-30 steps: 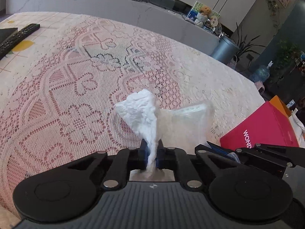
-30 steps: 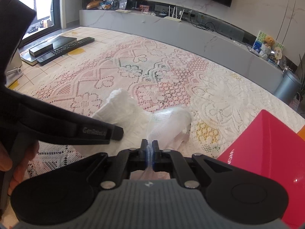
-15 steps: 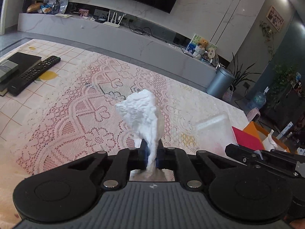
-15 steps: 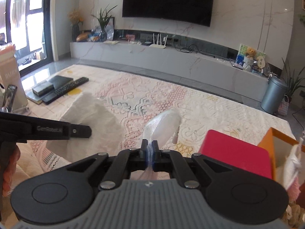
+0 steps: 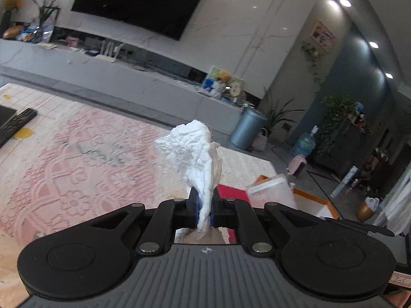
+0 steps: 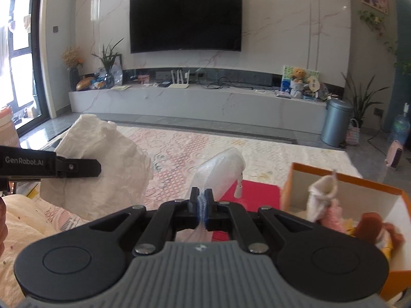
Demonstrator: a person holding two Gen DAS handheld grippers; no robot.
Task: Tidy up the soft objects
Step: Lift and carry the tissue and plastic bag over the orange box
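Note:
My left gripper (image 5: 204,205) is shut on a crumpled white tissue-like cloth (image 5: 195,154) that sticks up between its jaws; the same cloth (image 6: 102,164) shows at the left of the right wrist view, with the left gripper's black finger (image 6: 77,168) across it. My right gripper (image 6: 201,200) is shut on a translucent white mesh pouch (image 6: 221,174) with a small tag hanging from it. Both are lifted above the lace-covered table (image 6: 179,148). An orange box (image 6: 346,179) at the right holds several soft items, among them a cream knitted piece (image 6: 321,197).
A red flat box (image 6: 257,192) lies beside the orange box. A remote control (image 5: 15,125) rests at the table's far left. Beyond the table stand a grey TV bench (image 6: 195,100), a wall television (image 6: 185,18) and a metal bin (image 6: 336,123).
Both grippers have risen from the lace table and tilted up, carrying the white cloth and the mesh pouch. The orange box with its soft items has come into view at the right.

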